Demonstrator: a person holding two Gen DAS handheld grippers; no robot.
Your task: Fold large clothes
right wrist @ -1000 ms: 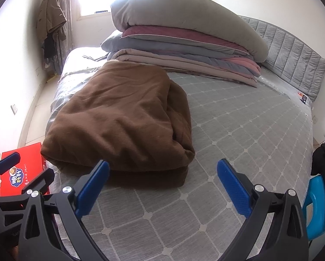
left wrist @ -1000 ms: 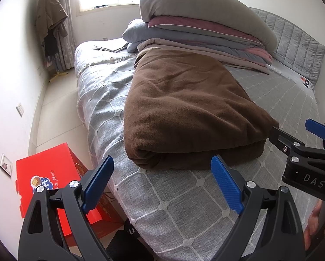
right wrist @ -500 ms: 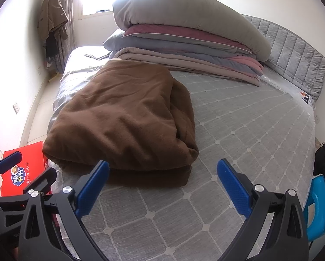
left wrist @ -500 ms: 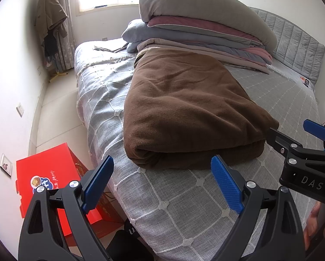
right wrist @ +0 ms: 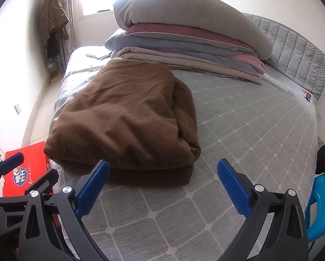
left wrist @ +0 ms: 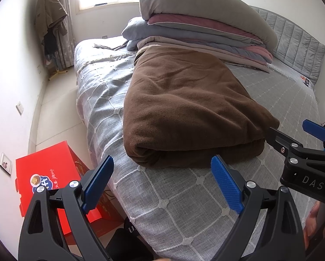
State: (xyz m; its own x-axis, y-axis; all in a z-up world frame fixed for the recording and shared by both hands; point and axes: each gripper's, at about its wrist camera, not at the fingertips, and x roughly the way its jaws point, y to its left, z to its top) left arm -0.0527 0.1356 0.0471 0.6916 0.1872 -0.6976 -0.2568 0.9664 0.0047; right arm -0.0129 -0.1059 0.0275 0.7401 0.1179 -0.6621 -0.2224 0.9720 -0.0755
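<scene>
Both tools held short of the work, over the near edge of the bed [right wrist: 260, 119]. Left gripper [left wrist: 162, 184] spread wide, nothing between the pads; right gripper [right wrist: 162, 187] likewise wide apart and empty. Neither touches cloth.

The brown blanket [left wrist: 184, 113] lies on the left half of the bed, already folded into a thick rectangular bundle, its near rolled edge just beyond my left tool's fingertips. Its far end sits against the stack of folded quilts [right wrist: 184, 41] by the grey padded headboard [right wrist: 297, 54]. I judge the fold to be near finished, perhaps one more halving or a tidy left.

Risks from here:
- The bundle is several layers thick at the near edge. A pinch there may catch only the top layer and peel it open, or may not close around the whole roll.
- It sits close to the bed's left side; a pull toward that side could drag it off toward the floor and the red box [left wrist: 47, 174].
- On the right side the layers gape loosely; lifting from one corner alone would let them slide apart.
- A low grab could pinch the bedspread too.

Materials: blanket is plush, fleece-like, matte, softly creased, rounded at its folds. Bedspread is thin grey weave with a pale diamond grid and small knots at crossings. Quilts look puffy and smooth, in grey, mauve and pink.
</scene>
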